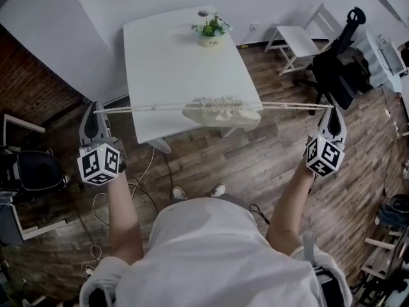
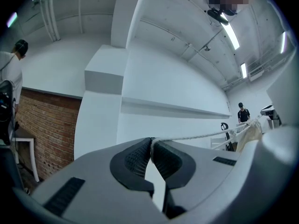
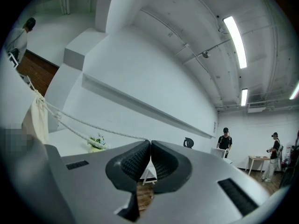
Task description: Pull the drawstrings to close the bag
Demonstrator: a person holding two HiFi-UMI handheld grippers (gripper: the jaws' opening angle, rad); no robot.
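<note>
White shirt (image 1: pixel 211 254) and two forearms fill the bottom of the head view, each hand carrying a gripper out to its side above the wooden floor (image 1: pixel 255 165); the left gripper (image 1: pixel 96 112) is clenched on the end of the left drawstring (image 1: pixel 147 108) — in its own view the ribbed pads (image 2: pixel 133 157) meet, with the white cord pinched at their top and running off to the right; the right gripper (image 1: pixel 331 110) is clamped the same way on the right drawstring (image 1: pixel 287 105), whose cord leaves the closed pads toward the left in the right gripper view; both cords run taut and nearly level between the grippers; the cream bag (image 1: pixel 222 112) hangs from them in mid-air, about midway between the two grippers, seen over the near edge of the white table (image 1: pixel 172 56), its mouth bunched into tight folds along the cords; a potted plant (image 1: pixel 211 31) stands at the table's far edge — a black office chair (image 1: pixel 339 69) sits off to the right.
</note>
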